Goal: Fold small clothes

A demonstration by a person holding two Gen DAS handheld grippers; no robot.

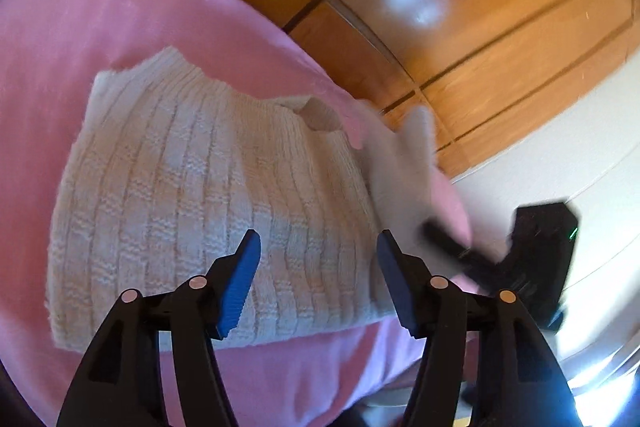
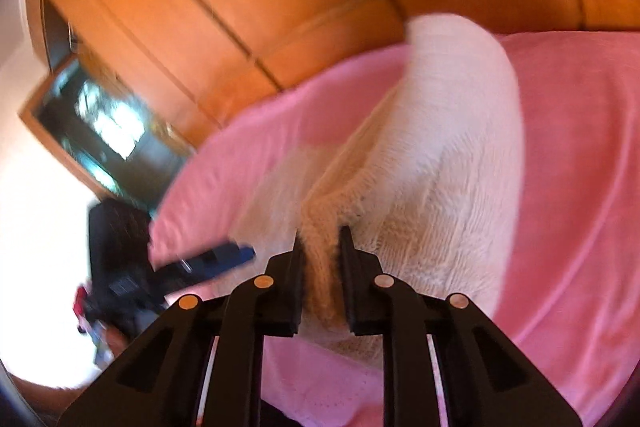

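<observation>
While the cream knitted sweater (image 1: 208, 195) lies spread flat on the pink blanket (image 1: 72, 59), the left gripper (image 1: 318, 255) hovers just above its near edge with its blue-padded fingers (image 1: 240, 283) parted and nothing between them, the grip released. The garment's ribbed body fills the left and middle of the blanket, its neck opening (image 1: 320, 117) at the far side. Further right, one part of the sweater is lifted off the blanket in a blurred white fold (image 1: 404, 163), drawn up toward the right gripper (image 1: 436, 231), which shows there as a dark, smeared shape.

From the right wrist view, the right gripper (image 2: 322, 239) is clenched on a bunched edge of the sweater (image 2: 440, 155), the knit pinched between its black fingers (image 2: 292, 275) and rising from the pink blanket (image 2: 580, 147) as a tall ridge. The left gripper (image 2: 236, 253) appears low at the left there, blurred, its blue tip near the sweater's edge. Behind everything stands an orange wooden wardrobe (image 1: 480, 39), with a white wall (image 1: 560, 163) off to the right.
</observation>
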